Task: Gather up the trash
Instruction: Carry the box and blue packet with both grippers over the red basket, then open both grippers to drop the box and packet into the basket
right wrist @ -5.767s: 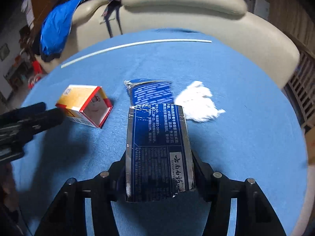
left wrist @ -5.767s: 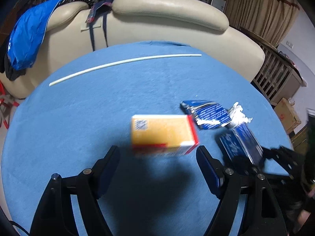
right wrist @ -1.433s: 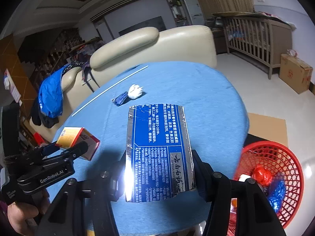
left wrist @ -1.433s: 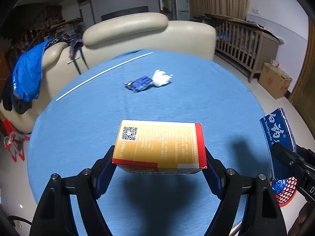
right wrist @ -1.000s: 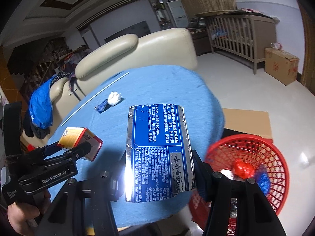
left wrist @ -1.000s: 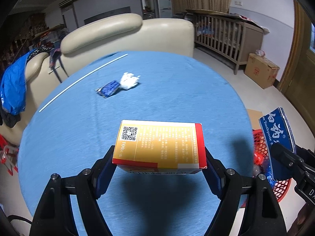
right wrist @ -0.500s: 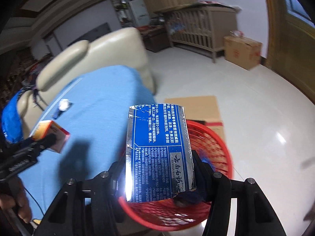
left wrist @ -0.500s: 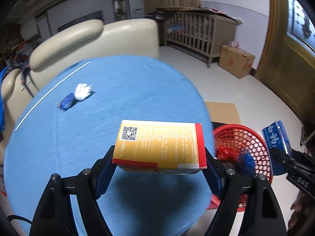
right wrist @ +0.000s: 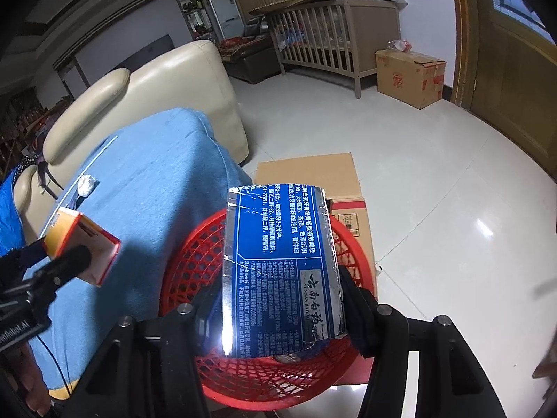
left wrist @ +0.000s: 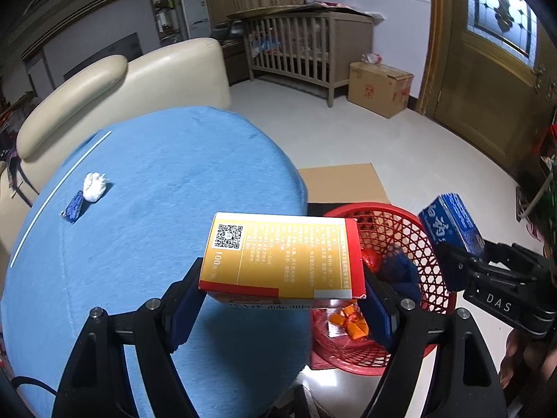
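The left gripper [left wrist: 282, 299] is closed on a yellow cardboard box with a red end [left wrist: 282, 254], and we see it above the edge of the round table with blue cloth [left wrist: 156, 174]. The right gripper [right wrist: 275, 313] clamps a blue and silver foil carton [right wrist: 278, 264] directly above the red plastic mesh basket [right wrist: 195, 254] on the floor. On the table, at 10 o'clock in the left wrist view, a white crumpled tissue [left wrist: 93, 185] lies just beside a small blue wrapper [left wrist: 73, 205].
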